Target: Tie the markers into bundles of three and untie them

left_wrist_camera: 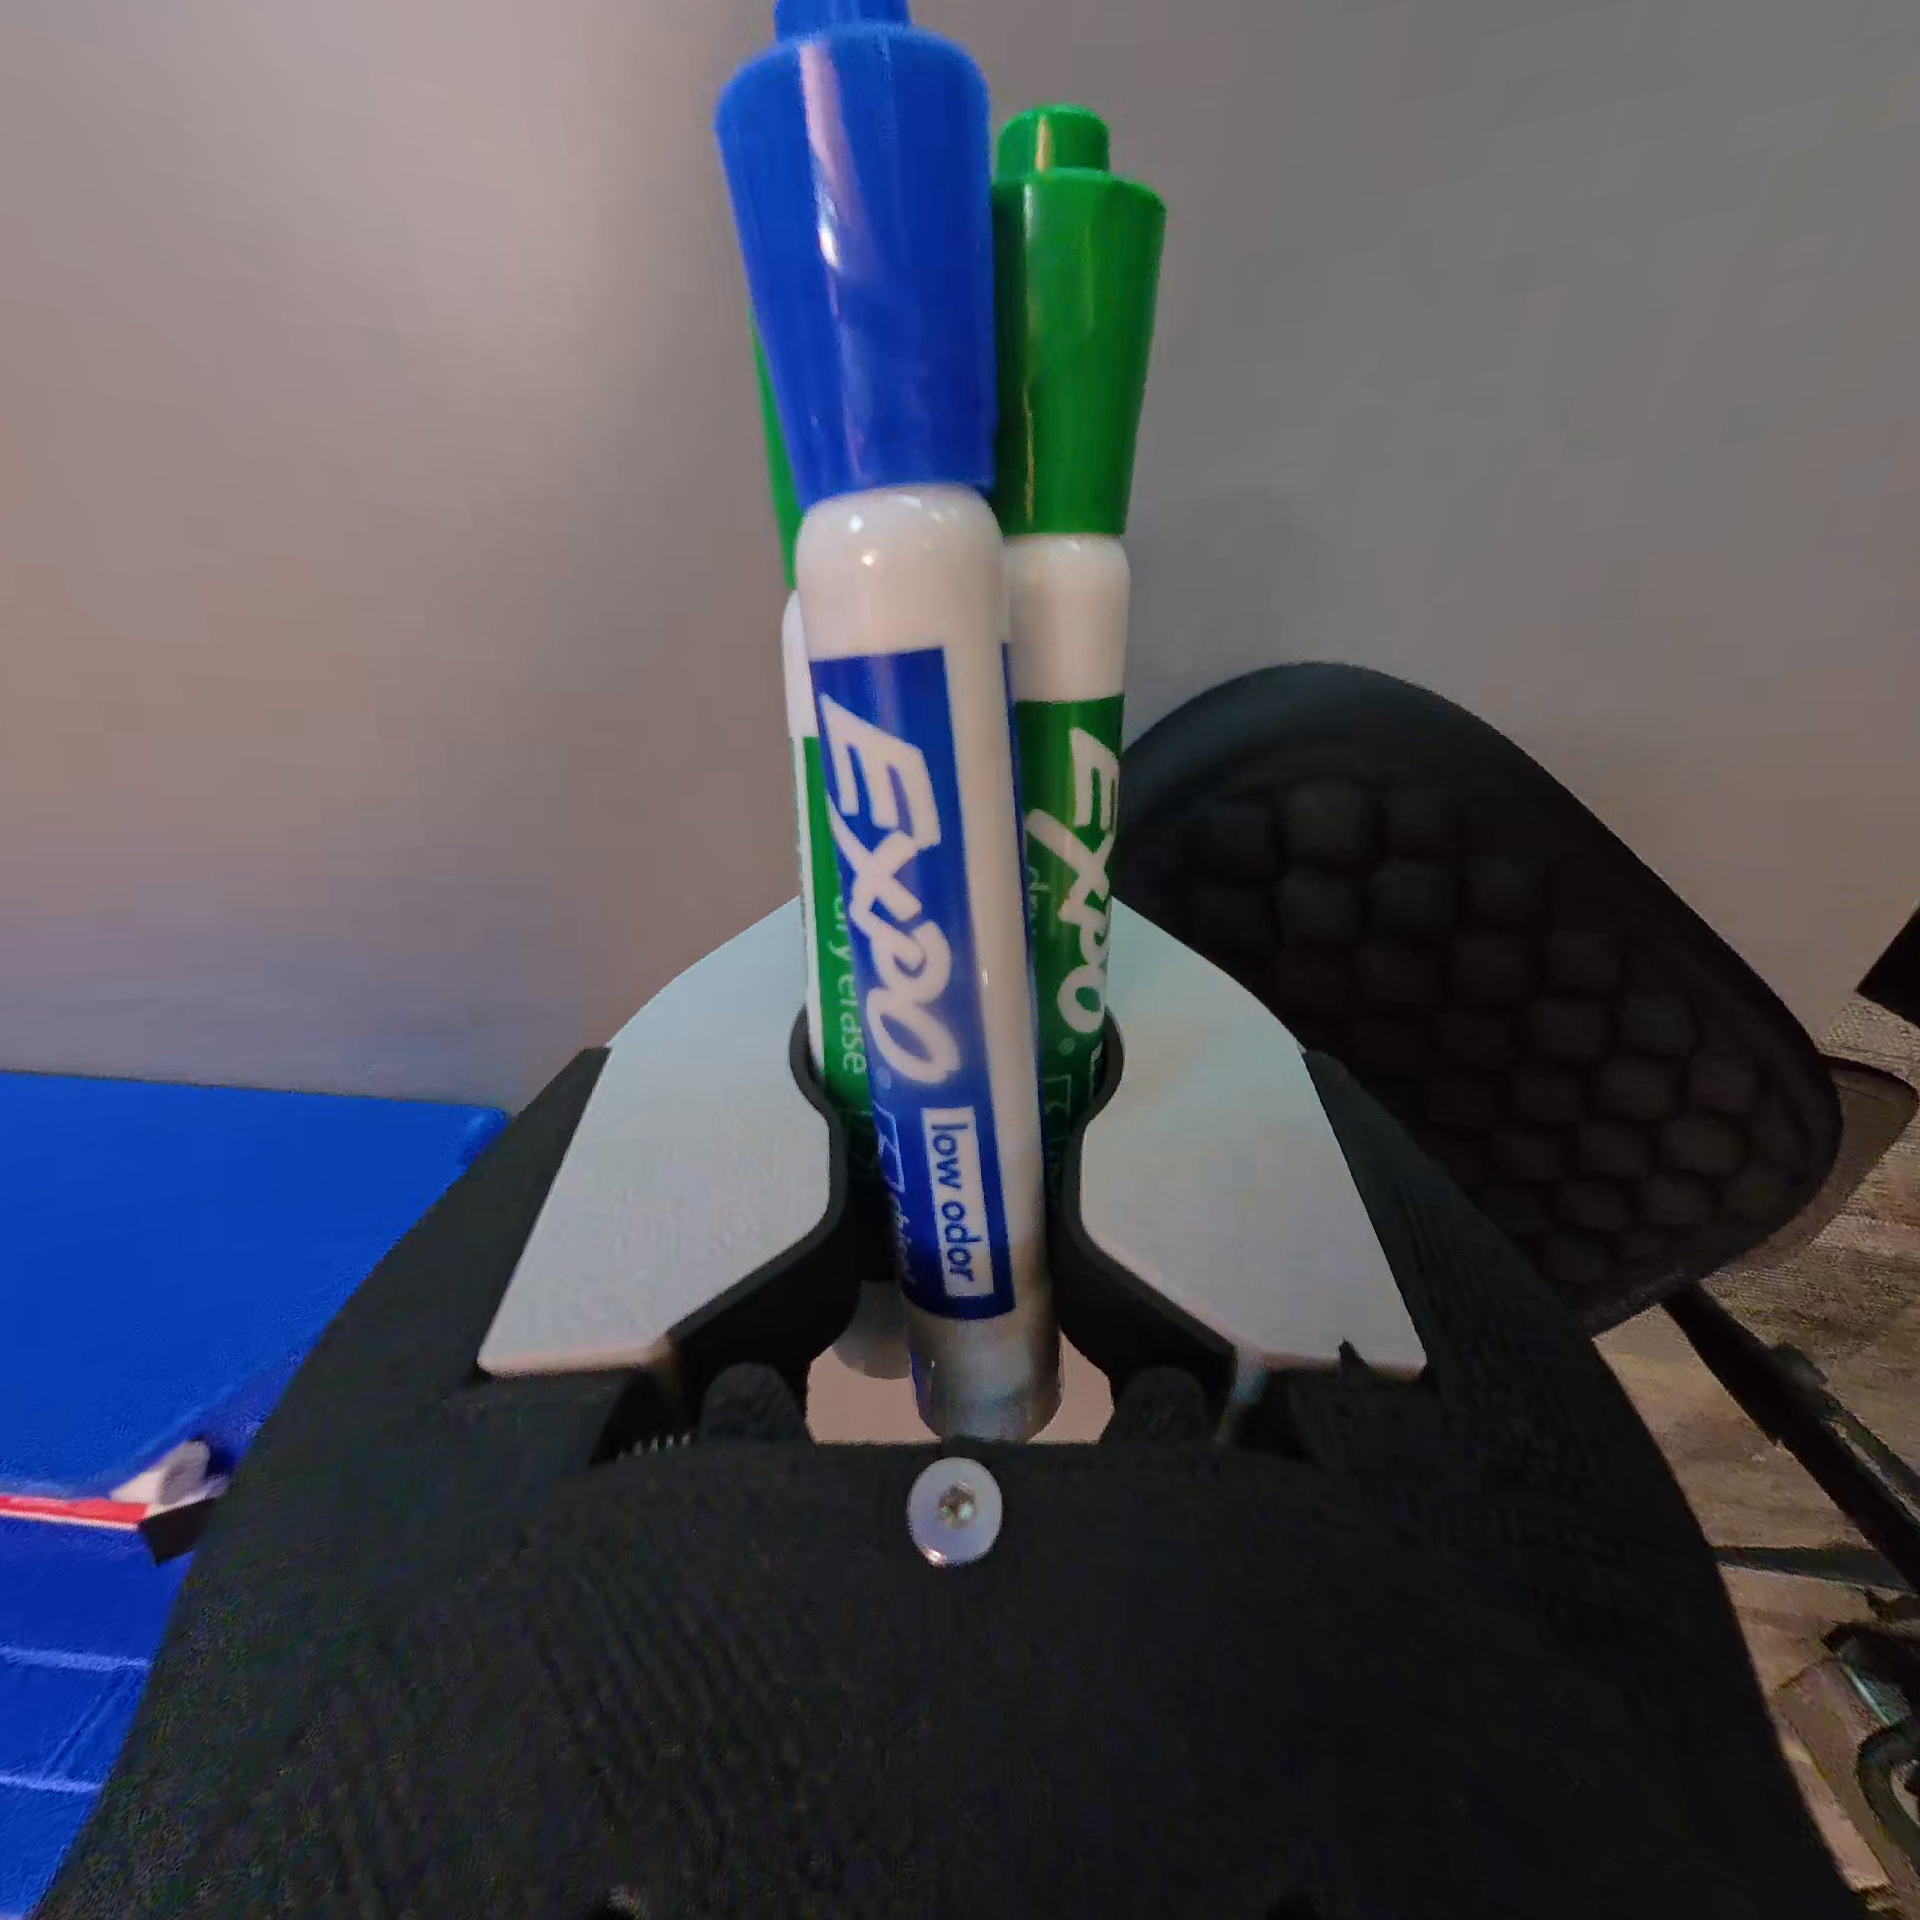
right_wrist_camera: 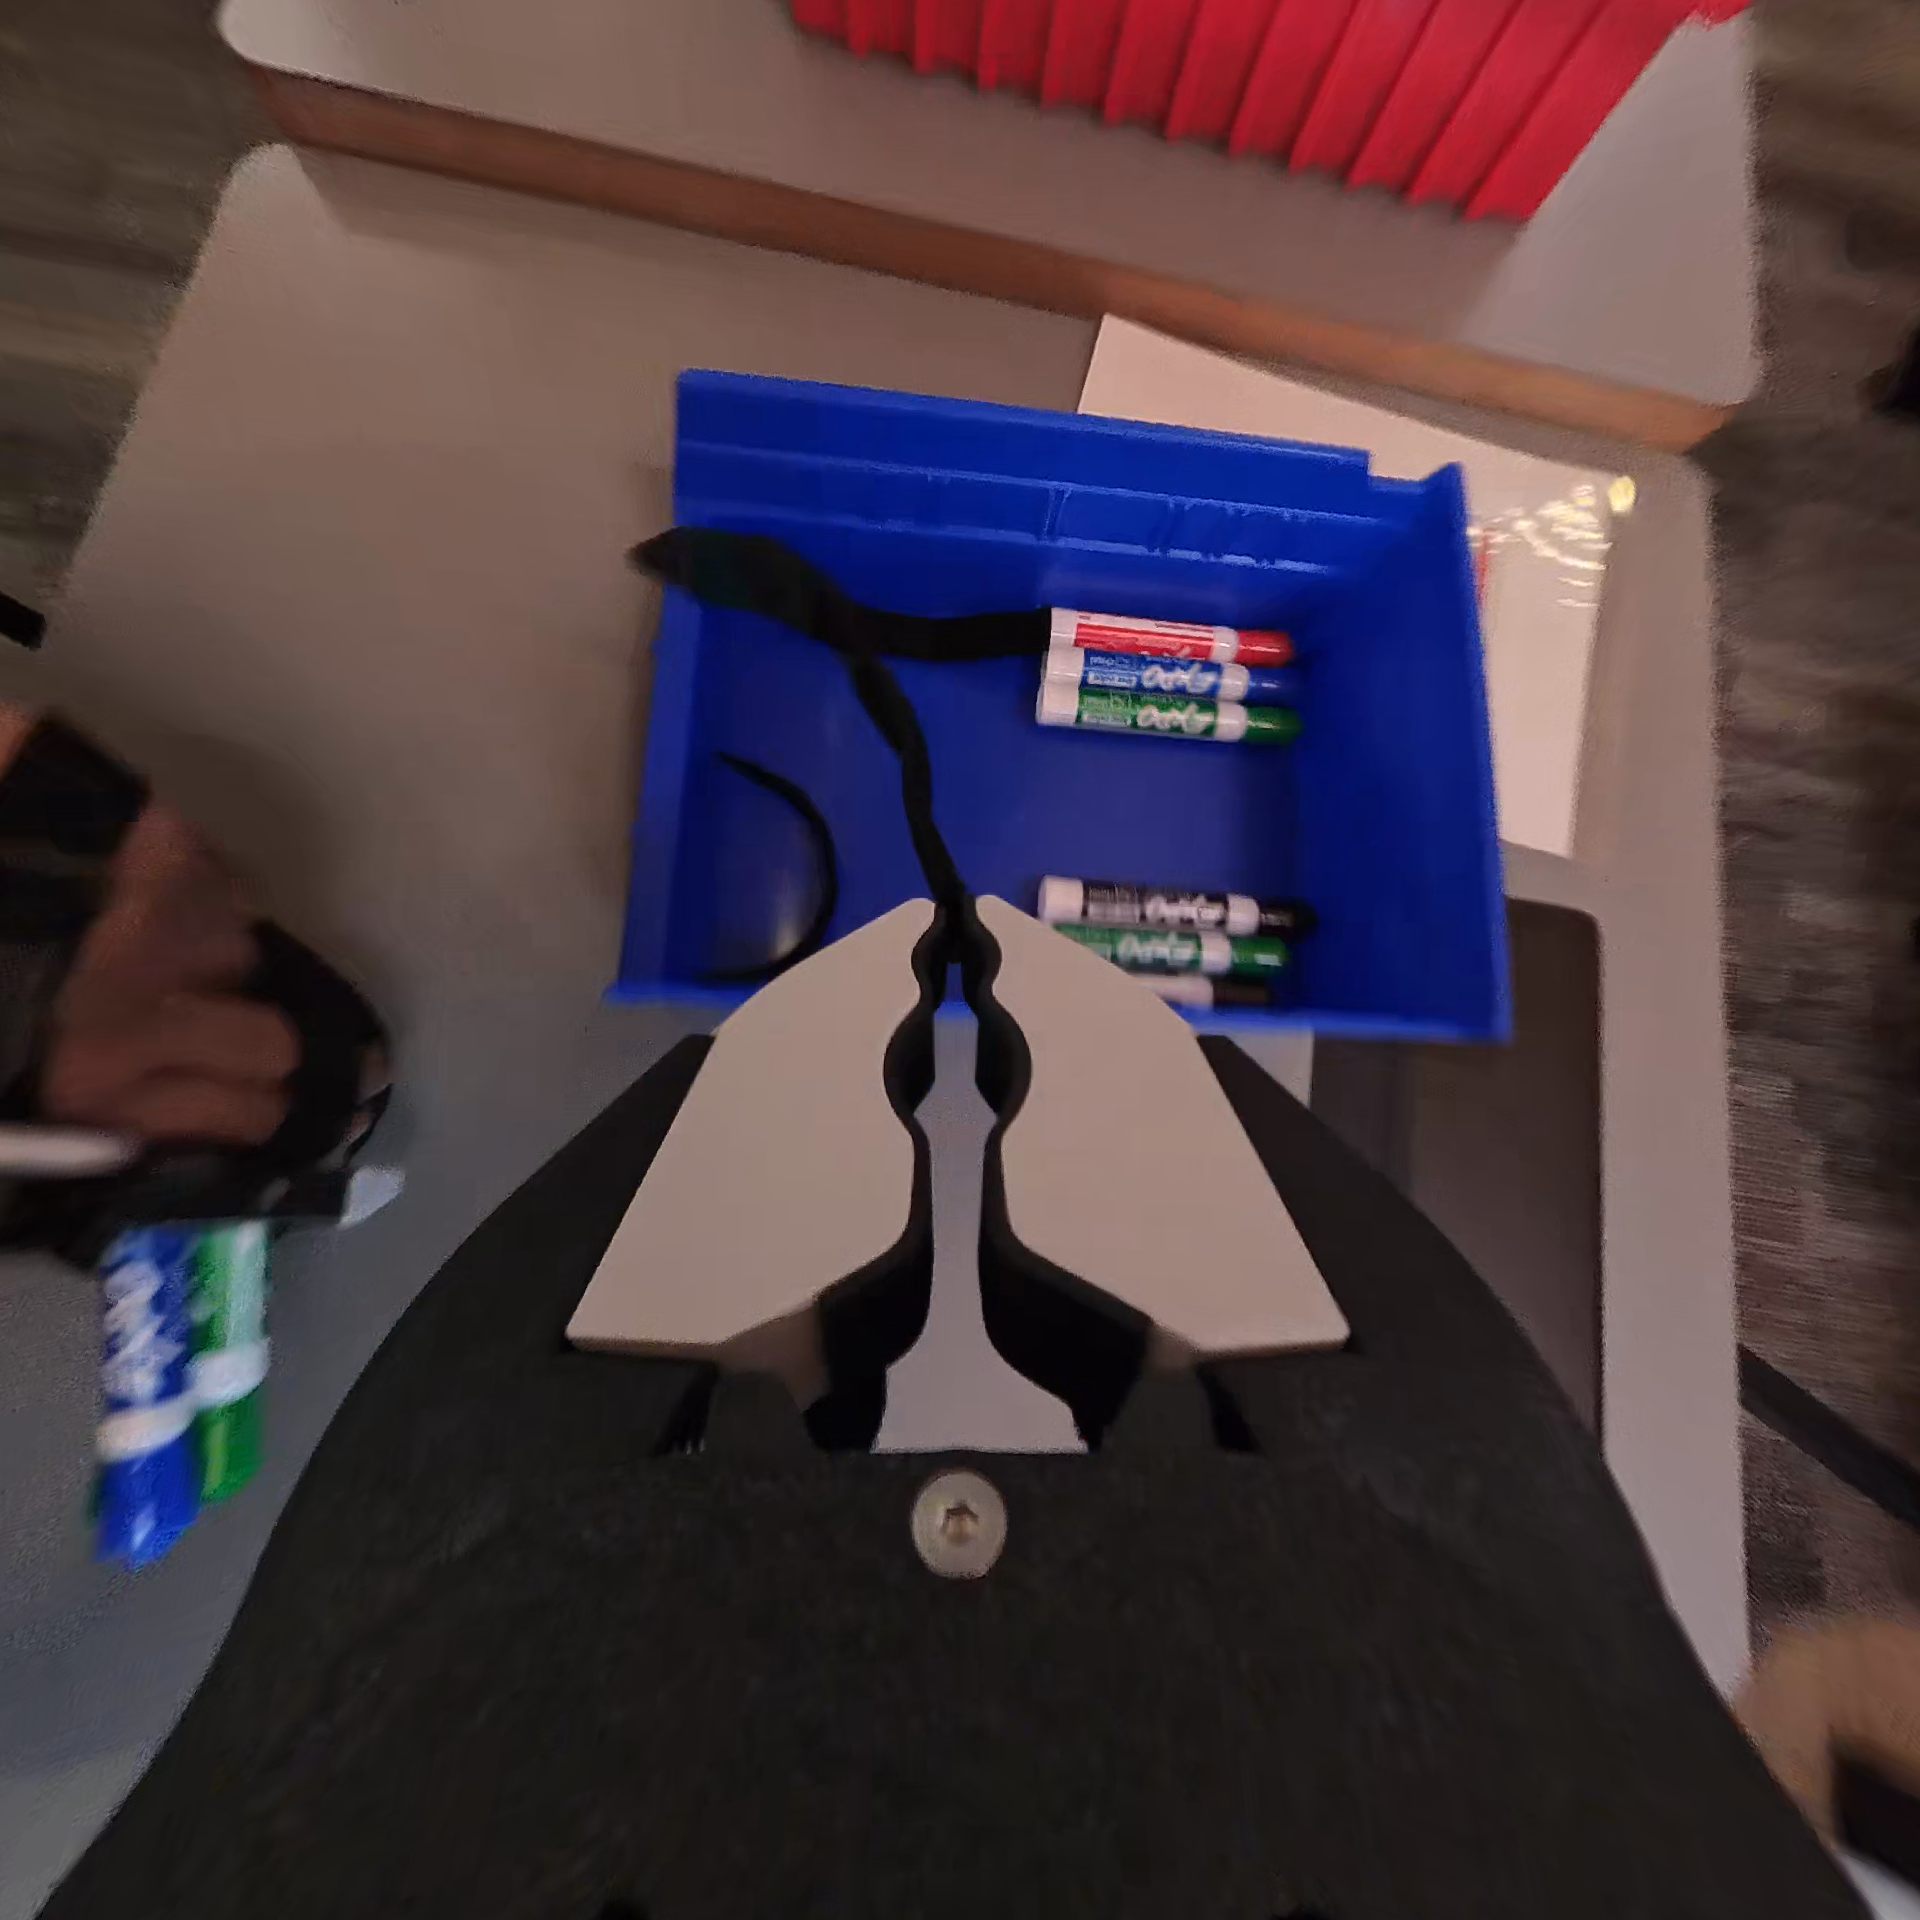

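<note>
My left gripper (left_wrist_camera: 956, 935) is shut on three markers held upright: a blue one (left_wrist_camera: 904, 831) in front, a green one (left_wrist_camera: 1070, 727) on the right and another green one (left_wrist_camera: 774, 468) mostly hidden behind. The right wrist view shows them at the far left (right_wrist_camera: 177, 1371). My right gripper (right_wrist_camera: 951, 920) is shut on a black strap (right_wrist_camera: 904, 748), pinched at the fingertips over the blue bin (right_wrist_camera: 1403, 831). The strap runs to the bin's far left rim. In the bin lie a red, blue and green group of markers (right_wrist_camera: 1153, 681) and a black and green group (right_wrist_camera: 1164, 940).
A second black strap (right_wrist_camera: 800, 873) curls in the bin's left part. The bin stands on a grey table (right_wrist_camera: 416, 520), with a white sheet (right_wrist_camera: 1538, 623) to its right and a red pleated object (right_wrist_camera: 1247, 73) at the back. A black mesh chair (left_wrist_camera: 1455, 987) is near my left gripper. The tips of one gripper are about 25 cm away from the tips of the other.
</note>
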Tool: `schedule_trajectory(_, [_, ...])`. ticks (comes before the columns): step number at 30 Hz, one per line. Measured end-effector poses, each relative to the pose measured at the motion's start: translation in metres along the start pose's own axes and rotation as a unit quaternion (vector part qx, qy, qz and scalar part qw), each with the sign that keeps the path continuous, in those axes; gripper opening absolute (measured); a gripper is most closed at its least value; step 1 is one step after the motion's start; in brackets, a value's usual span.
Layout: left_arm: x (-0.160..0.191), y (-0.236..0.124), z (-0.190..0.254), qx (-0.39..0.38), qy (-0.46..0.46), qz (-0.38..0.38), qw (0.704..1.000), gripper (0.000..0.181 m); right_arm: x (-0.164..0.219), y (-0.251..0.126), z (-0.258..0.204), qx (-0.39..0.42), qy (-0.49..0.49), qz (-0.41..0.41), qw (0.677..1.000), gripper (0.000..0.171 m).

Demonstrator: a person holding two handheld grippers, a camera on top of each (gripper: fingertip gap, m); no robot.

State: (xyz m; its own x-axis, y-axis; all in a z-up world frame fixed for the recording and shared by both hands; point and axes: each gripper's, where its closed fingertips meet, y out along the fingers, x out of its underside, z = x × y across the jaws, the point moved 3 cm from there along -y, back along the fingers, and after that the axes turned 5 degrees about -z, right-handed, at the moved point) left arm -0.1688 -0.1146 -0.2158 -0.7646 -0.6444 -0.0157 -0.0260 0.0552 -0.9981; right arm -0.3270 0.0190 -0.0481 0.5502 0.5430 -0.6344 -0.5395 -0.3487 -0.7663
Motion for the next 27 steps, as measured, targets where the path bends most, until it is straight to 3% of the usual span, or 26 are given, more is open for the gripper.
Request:
schedule_trajectory(5, [-0.022, 0.0, -0.002, -0.003, 0.017, 0.002, 1.0, 0.043, 0.08, -0.104, -0.043, 0.079, 0.005, 0.02, 0.997, 0.002])
schedule_trajectory(10, [-0.051, -0.001, 0.0, -0.006, 0.043, 0.003, 0.999, 0.043, 0.183, -0.153, -0.091, 0.107, 0.05, -0.021, 0.993, 0.002])
schedule_trajectory(17, [-0.085, -0.01, 0.002, -0.005, 0.07, 0.016, 0.997, 0.043, 0.272, -0.177, -0.143, 0.159, 0.103, -0.008, 0.982, 0.002])
schedule_trajectory(27, [-0.105, -0.012, -0.009, 0.014, 0.061, 0.014, 0.998, 0.043, 0.321, -0.167, -0.166, 0.198, 0.205, 0.01, 0.958, 0.002])
